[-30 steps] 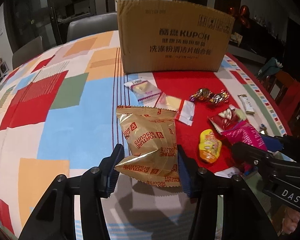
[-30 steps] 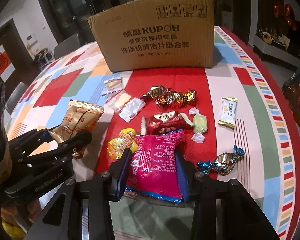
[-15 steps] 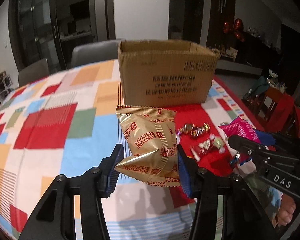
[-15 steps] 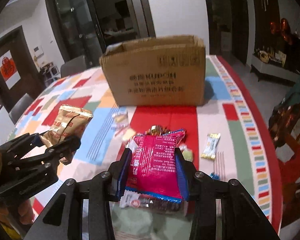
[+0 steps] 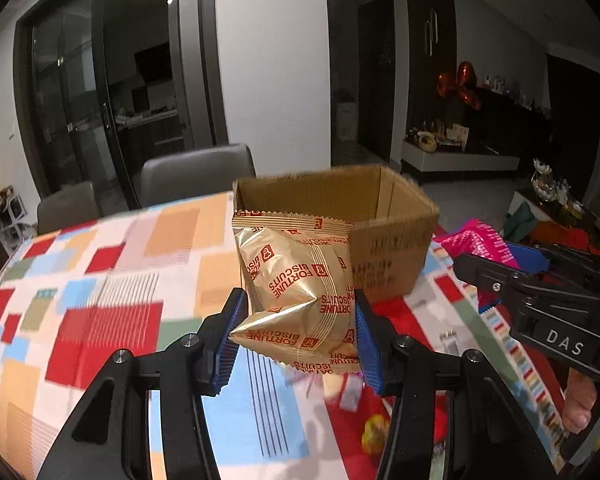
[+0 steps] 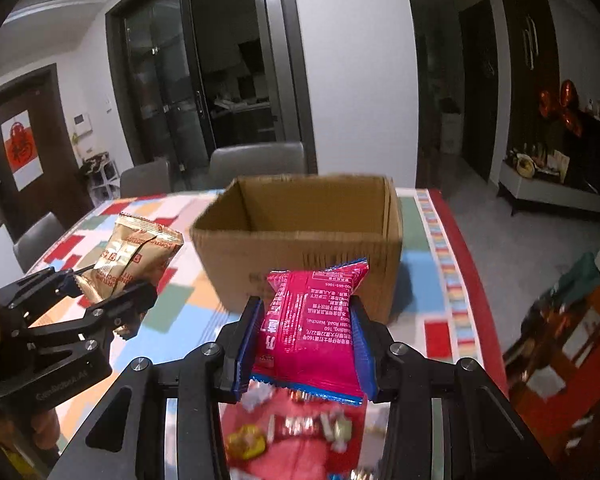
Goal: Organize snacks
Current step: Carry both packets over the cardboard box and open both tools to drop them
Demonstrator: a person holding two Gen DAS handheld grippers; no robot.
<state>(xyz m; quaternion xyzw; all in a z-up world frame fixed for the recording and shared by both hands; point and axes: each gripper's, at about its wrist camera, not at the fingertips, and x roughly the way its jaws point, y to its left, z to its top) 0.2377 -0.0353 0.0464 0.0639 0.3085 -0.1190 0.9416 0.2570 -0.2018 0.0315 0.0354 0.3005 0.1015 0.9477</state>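
Left gripper [image 5: 298,334] is pinching a gold biscuit pack [image 5: 300,292] between its blue pads, holding it clear above the patchwork tablecloth [image 5: 100,280], near side of the open box [image 5: 384,248]. Right gripper [image 6: 306,344] is squeezing a pink pack [image 6: 312,328] the same way, carrying it above the red strip of cloth, with the box just beyond it. Loose sweets [image 6: 300,430] are lying blurred on the cloth below the right gripper. Grey chairs [image 6: 256,162] are standing at the far side of the table, and a finger [image 5: 578,404] is showing under the right gripper's handle.
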